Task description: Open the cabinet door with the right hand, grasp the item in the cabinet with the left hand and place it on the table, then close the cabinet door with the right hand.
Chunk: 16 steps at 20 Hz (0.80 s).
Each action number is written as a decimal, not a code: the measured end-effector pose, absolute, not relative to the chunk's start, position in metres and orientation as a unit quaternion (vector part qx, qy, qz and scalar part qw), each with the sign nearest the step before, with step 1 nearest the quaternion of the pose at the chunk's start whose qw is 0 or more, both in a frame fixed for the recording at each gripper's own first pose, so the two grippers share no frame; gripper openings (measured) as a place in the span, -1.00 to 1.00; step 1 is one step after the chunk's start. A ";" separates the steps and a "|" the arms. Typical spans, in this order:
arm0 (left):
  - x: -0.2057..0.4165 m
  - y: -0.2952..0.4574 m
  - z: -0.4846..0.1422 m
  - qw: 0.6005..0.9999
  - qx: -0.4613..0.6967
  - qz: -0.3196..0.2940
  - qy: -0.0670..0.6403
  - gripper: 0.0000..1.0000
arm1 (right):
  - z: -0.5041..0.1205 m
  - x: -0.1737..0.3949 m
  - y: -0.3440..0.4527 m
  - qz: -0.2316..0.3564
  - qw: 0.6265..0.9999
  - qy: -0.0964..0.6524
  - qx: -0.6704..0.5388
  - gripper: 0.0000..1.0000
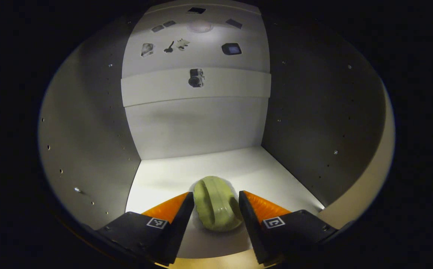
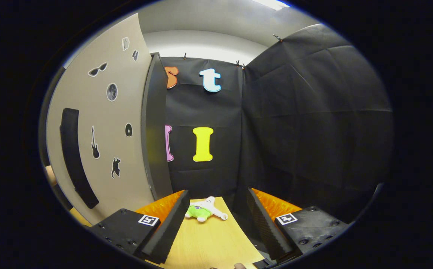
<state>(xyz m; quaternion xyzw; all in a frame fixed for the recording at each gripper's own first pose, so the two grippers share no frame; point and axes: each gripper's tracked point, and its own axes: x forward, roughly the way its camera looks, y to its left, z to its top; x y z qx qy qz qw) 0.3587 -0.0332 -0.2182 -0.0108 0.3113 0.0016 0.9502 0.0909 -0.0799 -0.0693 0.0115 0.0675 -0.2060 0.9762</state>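
With the cabinet door (image 2: 100, 123) swung open, the grasp step is in hand: the left gripper (image 1: 216, 203) straddles the pale green rounded item (image 1: 216, 203) on the cabinet floor (image 1: 238, 168), jaws wide, not yet pinching, so closing comes next, while the right gripper (image 2: 216, 209) hangs open, empty, beside that door.
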 end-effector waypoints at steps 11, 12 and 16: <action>0.378 -0.044 -0.227 0.947 0.006 0.006 0.322 -0.46 | -0.079 0.095 -0.085 -0.209 0.974 0.086 0.004 1.00; 0.377 -0.044 -0.227 0.947 0.006 0.008 0.322 -0.48 | -0.079 0.095 -0.085 -0.209 0.974 0.088 0.005 1.00; 0.373 -0.040 -0.225 0.947 -0.005 0.026 0.320 -0.52 | -0.078 0.096 -0.083 -0.203 0.975 0.089 0.008 0.96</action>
